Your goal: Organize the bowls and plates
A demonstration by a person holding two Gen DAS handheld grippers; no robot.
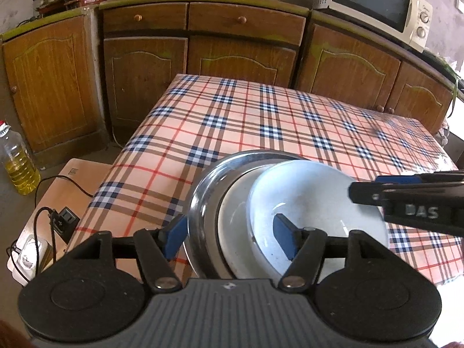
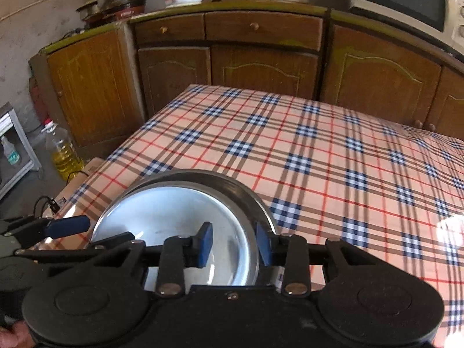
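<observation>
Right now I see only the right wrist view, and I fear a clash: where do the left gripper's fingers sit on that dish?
Observer: The left gripper straddles the stack's rim, with one finger outside the steel dish and one inside the white bowl.
Operator: Just one bowl in the dish?
Observer: No, a white plate lies between them. The bowl sits off-centre, toward the right gripper.
</observation>
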